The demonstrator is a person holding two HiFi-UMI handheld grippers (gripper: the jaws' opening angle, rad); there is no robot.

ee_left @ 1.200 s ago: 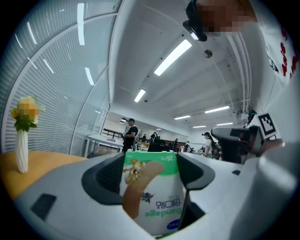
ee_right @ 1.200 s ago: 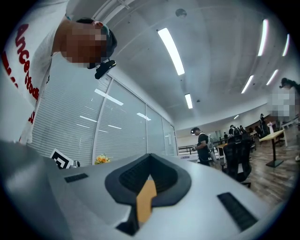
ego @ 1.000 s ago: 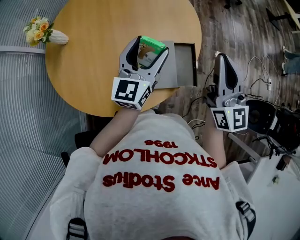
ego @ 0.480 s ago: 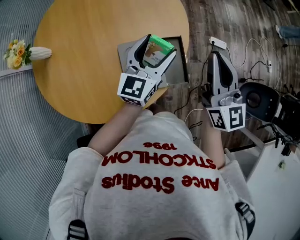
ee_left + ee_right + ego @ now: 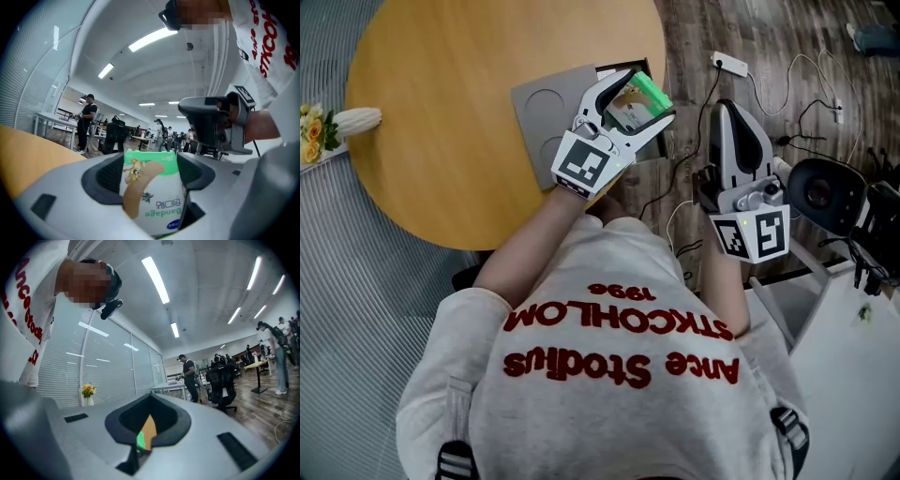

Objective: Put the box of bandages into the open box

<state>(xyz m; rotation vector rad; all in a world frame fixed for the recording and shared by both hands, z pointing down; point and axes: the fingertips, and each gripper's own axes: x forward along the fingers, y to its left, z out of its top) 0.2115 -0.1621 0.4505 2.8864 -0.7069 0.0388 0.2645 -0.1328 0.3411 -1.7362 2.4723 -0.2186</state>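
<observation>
Fingers (image 5: pixel 107 176) of the left gripper (image 5: pixel 151 178) are pinching the box of bandages (image 5: pixel 154 199) from both sides, one pad on each narrow face. The printed front stays clear and the green end pokes out past the tips. My guess is that grip is on purpose, so the box can go in end first and drop free once the pads let go.

Just beyond and below those fingers is the open box (image 5: pixel 542 111), grey, with its lid folded out flat to their left. The opening itself is mostly hidden behind the gripper from the head view. It looks like the bandages are hovering over the opening, not in it yet, but I can't tell how high.

The right gripper (image 5: pixel 732 111) hangs off to the right of the left fingers, past the edge of the bench (image 5: pixel 441 122). Its own fingers are pressed together on nothing, with only a thin slit between them. It seems parked there to stay out of the way.

Further out, well left of everything, a little bunch of flowers (image 5: pixel 311 141) sits beside the bench edge.
</observation>
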